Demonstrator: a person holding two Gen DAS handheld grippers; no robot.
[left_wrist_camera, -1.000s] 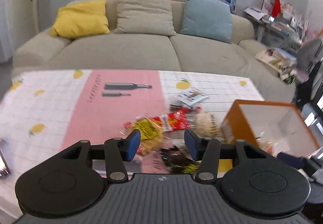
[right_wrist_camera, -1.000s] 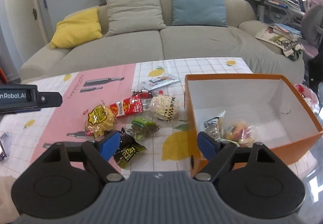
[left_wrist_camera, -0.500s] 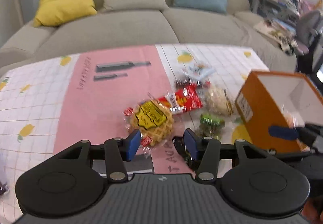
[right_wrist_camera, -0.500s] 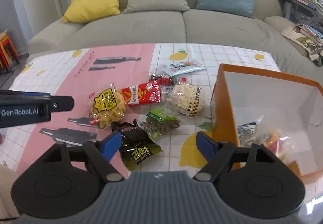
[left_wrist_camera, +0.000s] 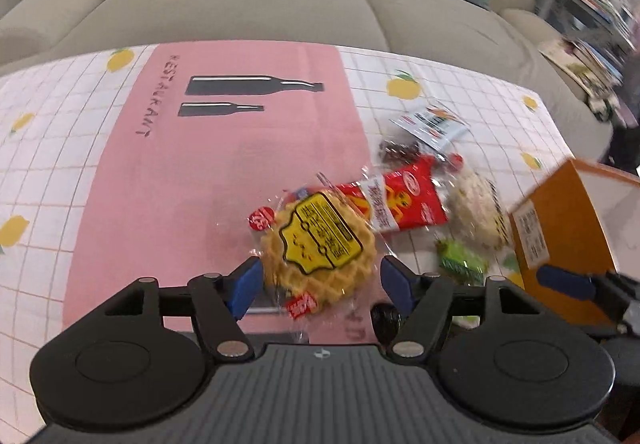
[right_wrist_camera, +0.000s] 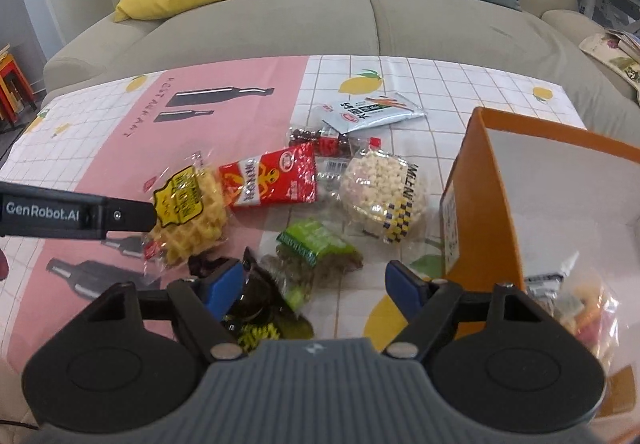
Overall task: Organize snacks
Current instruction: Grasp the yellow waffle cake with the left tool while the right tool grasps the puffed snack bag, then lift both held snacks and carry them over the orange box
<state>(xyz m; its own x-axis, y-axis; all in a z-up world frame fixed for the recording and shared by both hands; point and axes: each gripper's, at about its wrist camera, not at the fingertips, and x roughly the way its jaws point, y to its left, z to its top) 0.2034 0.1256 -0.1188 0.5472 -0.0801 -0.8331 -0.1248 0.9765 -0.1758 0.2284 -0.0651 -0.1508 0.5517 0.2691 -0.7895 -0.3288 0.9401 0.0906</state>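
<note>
Left wrist view: waffle packet (left_wrist_camera: 320,244) lies centred just ahead of the left gripper (left_wrist_camera: 320,284).
Its jaws are opening around the packet, gripping nothing yet.

Landmark: orange box (right_wrist_camera: 472,180), standing at table's right side.
Left of box: snack pile crowding the cloth; puffed-rice pack (right_wrist_camera: 382,190) lying just beside box wall, blocking approach there.
Far left of box: pink strip (left_wrist_camera: 224,148) lying bare, giving free passage.
Box top: standing open, few packs inside, room remaining.
Behind box: sofa (right_wrist_camera: 320,20) bordering table edge.
</note>
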